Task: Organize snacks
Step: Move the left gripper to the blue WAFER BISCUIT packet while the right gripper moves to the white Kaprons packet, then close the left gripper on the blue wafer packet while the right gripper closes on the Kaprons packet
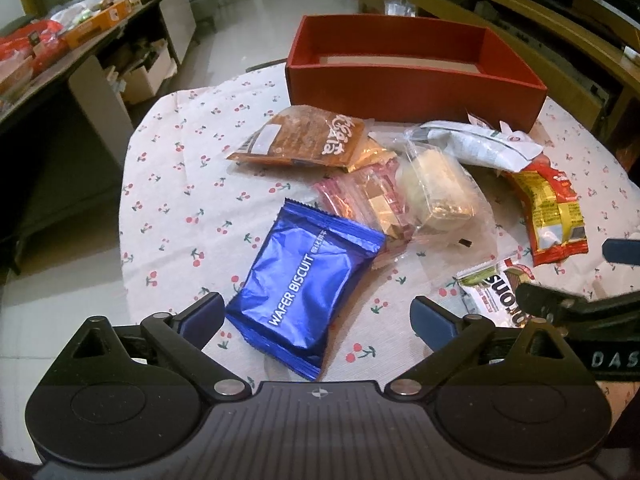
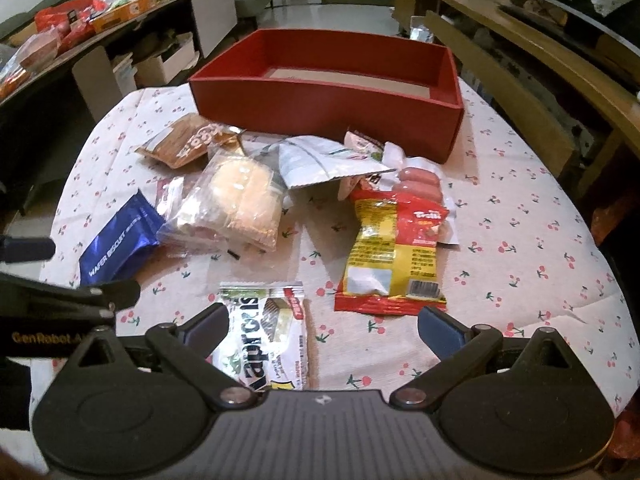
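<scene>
Left gripper hovering wide open, wafer biscuit pack lying between its fingers; right gripper also wide, over a white snack packet. Nothing gripped yet; likely next: closing on packs, then moving them ahead into the red box.

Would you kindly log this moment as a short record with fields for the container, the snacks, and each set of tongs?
container: red box, open-topped, at the far side of the cherry-print tablecloth; no snacks seen inside
nearest left tongs: blue wafer biscuit pack, between the open fingers, not gripped
nearest right tongs: white snack packet, not gripped
pile: clear-wrapped cake, red-yellow Trolli bag
</scene>
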{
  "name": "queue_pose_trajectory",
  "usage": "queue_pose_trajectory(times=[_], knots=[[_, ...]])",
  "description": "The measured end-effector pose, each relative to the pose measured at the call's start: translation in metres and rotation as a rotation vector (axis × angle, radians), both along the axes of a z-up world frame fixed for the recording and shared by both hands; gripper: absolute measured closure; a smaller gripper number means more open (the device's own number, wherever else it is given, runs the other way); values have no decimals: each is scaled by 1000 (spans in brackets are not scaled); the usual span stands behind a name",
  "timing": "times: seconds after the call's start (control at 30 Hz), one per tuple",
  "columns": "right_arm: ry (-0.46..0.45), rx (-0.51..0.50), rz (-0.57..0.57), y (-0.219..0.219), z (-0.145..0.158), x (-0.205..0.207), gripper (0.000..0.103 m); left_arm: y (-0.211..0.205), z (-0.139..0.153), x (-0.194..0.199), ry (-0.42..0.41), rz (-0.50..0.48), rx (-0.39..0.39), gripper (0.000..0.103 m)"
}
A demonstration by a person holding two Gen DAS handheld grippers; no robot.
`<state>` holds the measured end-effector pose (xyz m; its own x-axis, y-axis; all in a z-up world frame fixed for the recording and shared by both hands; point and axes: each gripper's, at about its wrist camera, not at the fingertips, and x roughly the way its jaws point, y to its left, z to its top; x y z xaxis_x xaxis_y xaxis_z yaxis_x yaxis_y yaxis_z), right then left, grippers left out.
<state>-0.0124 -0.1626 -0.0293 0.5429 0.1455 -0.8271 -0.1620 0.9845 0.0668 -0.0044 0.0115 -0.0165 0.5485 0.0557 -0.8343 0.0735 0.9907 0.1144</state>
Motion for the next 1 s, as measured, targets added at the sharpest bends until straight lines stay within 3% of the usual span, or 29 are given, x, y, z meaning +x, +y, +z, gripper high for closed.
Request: queue_pose_trajectory(times=[0.17, 0.5, 0.73, 0.77, 0.87, 1.0], knots=[[23, -8, 28, 7, -5, 2, 0, 2, 2, 5, -9, -19, 29, 2], [101, -28, 135, 30, -23, 12, 0, 2, -15, 31, 77, -123, 54, 2], [116, -23, 150, 28, -26, 14, 14, 10, -31, 55, 133, -123, 46, 2], [115, -21, 153, 28, -26, 14, 20, 12, -35, 58, 150, -119, 42, 2], [110, -16, 155, 25, -24, 13, 31, 20, -39, 62, 175, -95, -30, 1], [110, -10, 162, 22, -23, 12, 32, 20, -35, 55, 177, -95, -58, 8]])
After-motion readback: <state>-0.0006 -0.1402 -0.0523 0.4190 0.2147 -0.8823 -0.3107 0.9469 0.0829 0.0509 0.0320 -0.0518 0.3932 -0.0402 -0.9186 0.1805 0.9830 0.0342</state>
